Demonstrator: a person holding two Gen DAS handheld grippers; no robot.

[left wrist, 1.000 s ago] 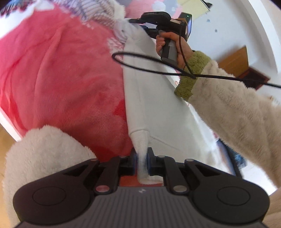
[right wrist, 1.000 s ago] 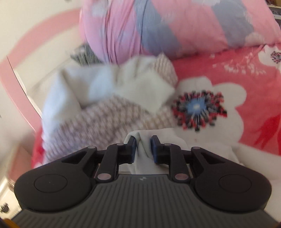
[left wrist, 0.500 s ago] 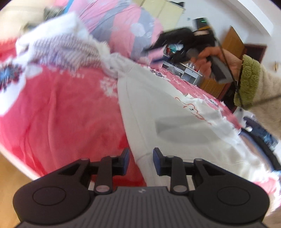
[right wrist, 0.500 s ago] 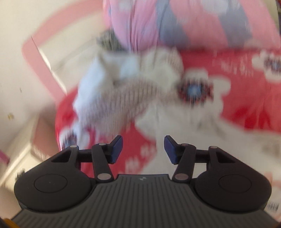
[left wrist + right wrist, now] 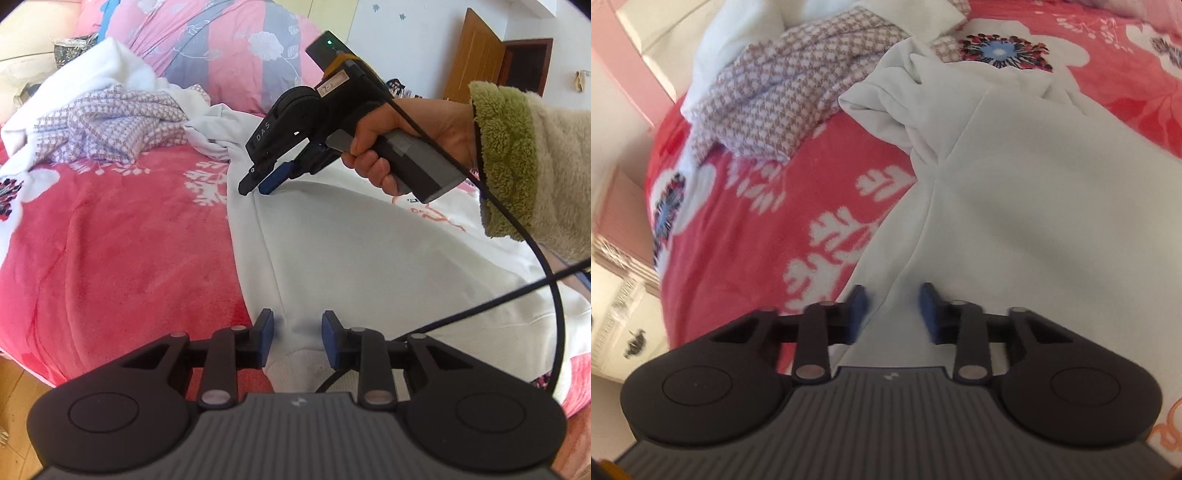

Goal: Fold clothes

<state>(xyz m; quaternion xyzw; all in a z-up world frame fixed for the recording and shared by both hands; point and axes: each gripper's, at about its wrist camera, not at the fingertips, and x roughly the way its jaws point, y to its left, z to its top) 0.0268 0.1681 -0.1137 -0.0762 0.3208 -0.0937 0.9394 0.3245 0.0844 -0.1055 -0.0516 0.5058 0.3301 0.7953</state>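
a white sweatshirt (image 5: 369, 258) is spread flat on a bed covered by a red floral blanket (image 5: 110, 240), with its ribbed hem at the near edge and its bunched upper part (image 5: 218, 133) lying beside a heap of checked pink-and-white clothing (image 5: 107, 125). an orange print (image 5: 432, 210) is seen on the far side of the sweatshirt. the left tool (image 5: 297, 336) is held just over the hem with its blue pads parted; fabric lies between them, but it is not pinched, so the tool is released. the right tool (image 5: 258, 184) is gripped by a hand (image 5: 399, 147) in a fleece sleeve with a green cuff (image 5: 506, 158), and it is pointed down at the side seam of the sweatshirt near the armpit. in the right wrist view its pads (image 5: 858, 306) are seen apart over the seam (image 5: 923, 221), with the cloth untouched; its jaws have just been closing, yet nothing is clamped. a black cable (image 5: 517, 229) is trailed from the right tool across the garment. a pink and grey quilt (image 5: 229, 40) is piled behind the clothing.
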